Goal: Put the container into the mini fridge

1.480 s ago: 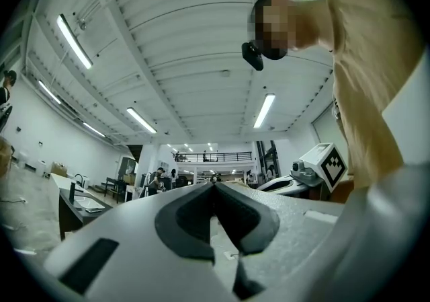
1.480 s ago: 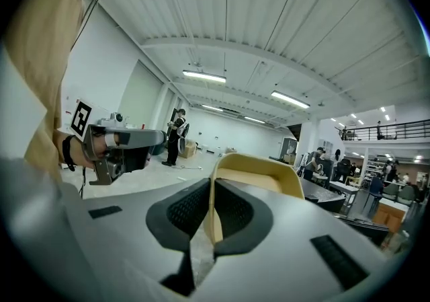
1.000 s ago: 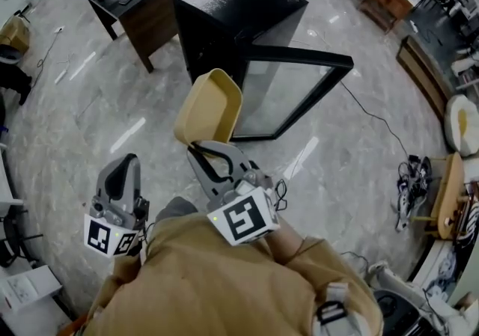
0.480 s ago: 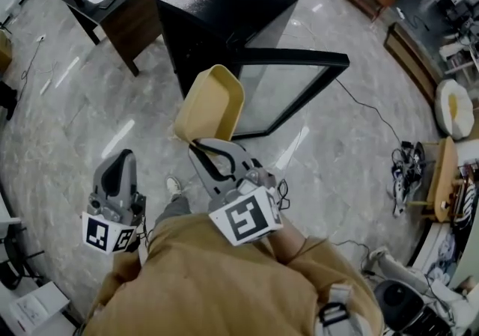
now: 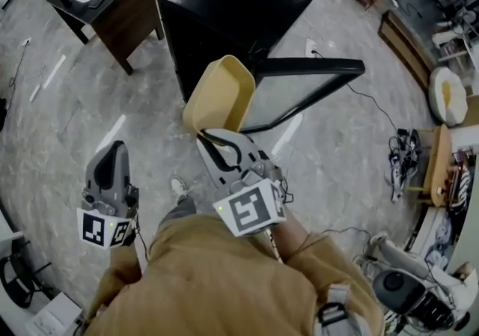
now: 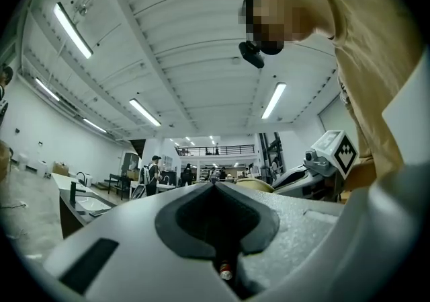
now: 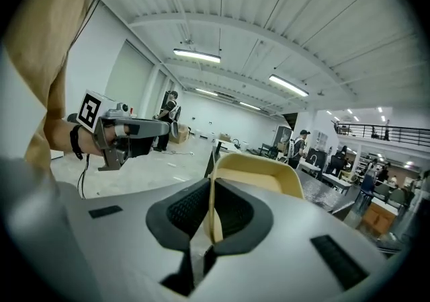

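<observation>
A tan, empty container [image 5: 219,94] is held in the air by its near rim, with my right gripper [image 5: 206,135] shut on that rim. In the right gripper view the container [image 7: 259,173] stands just past the jaws, its thin wall pinched between the black pads. The black mini fridge [image 5: 232,14] stands on the floor right behind it, its glass door [image 5: 307,84] swung open to the right. My left gripper [image 5: 115,152] hangs low at the left, shut and empty. In the left gripper view its jaws [image 6: 215,190] meet with nothing between them.
A dark wooden side table [image 5: 105,4] with a white tray stands left of the fridge. A power cord [image 5: 389,121] runs over the marble floor to the right. Cables and furniture crowd the right edge [image 5: 419,170]. My own shoe [image 5: 178,188] shows below the container.
The container and my right gripper have moved forward and a little right, closer to the fridge's open front. The fridge has come nearer in view. My left gripper has stayed low at the left.
</observation>
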Tool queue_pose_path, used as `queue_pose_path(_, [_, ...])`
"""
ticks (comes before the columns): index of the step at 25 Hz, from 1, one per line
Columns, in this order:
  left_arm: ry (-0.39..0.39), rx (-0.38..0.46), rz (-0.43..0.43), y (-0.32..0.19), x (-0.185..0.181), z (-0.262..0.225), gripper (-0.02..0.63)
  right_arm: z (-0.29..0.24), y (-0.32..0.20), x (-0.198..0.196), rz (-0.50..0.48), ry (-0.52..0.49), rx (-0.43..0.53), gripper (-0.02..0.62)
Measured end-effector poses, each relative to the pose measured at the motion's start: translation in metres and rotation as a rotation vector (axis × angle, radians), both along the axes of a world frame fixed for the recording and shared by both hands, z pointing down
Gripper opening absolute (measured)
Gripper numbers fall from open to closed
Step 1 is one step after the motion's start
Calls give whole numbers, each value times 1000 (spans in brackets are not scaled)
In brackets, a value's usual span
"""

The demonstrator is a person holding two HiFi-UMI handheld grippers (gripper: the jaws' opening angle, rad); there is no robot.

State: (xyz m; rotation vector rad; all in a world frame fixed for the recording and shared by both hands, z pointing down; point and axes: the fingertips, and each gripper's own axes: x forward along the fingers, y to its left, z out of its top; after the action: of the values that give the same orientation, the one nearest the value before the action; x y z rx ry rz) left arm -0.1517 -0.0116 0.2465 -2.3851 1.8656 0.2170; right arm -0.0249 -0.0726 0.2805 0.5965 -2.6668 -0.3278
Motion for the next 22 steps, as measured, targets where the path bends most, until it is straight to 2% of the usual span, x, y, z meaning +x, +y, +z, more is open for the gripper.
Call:
queue_pose_path(5, [4, -23, 19, -29, -31, 17, 3, 23, -32, -36, 17, 22, -17, 14])
queue_pose_path(13, [27, -79, 61, -74, -61, 73, 3, 83, -74, -97, 1, 121, -46, 14])
queue_pose_path(22, [47, -102, 95, -117, -86, 118, 3, 149, -120, -119, 20, 231, -66, 14])
